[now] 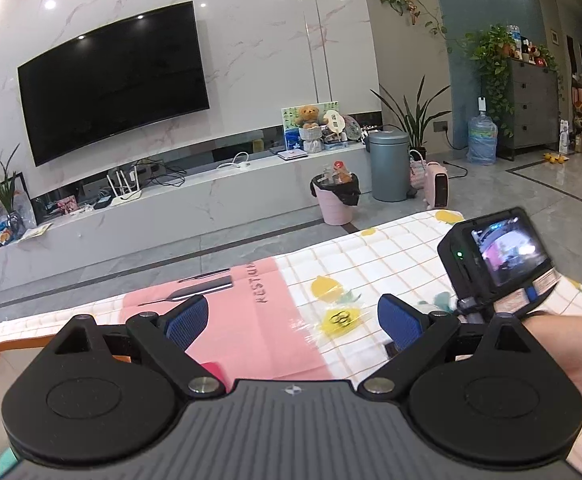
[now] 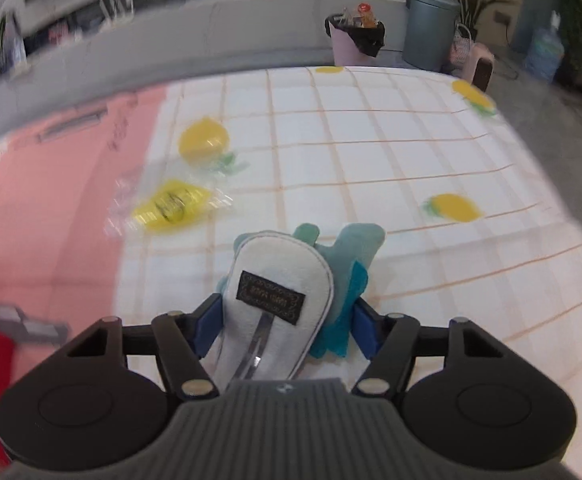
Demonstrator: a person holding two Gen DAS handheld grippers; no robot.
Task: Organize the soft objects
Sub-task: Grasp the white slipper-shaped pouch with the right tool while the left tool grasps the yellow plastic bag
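The right gripper's fingers (image 2: 207,330) clamp the white felt toy (image 2: 279,300) between them; left fingers (image 1: 189,322) spread, empty.

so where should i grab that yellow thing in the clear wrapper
Take the yellow packet across its narrow middle, coming from above. It lies flat on the checked cloth, apart from the felt toy in the right gripper.

— Soft white and teal felt on the toy (image 2: 287,300), matt, with a woven black label (image 2: 272,297) and a shiny metal clip (image 2: 256,350).
— Crinkly clear plastic around the yellow packet (image 2: 171,204), glossy.
— Quilted cloth on the table (image 2: 391,160); smooth pink sheet (image 1: 247,320).
— Matt black plastic on the right gripper (image 2: 285,322), ribbed blue pads (image 2: 365,330).
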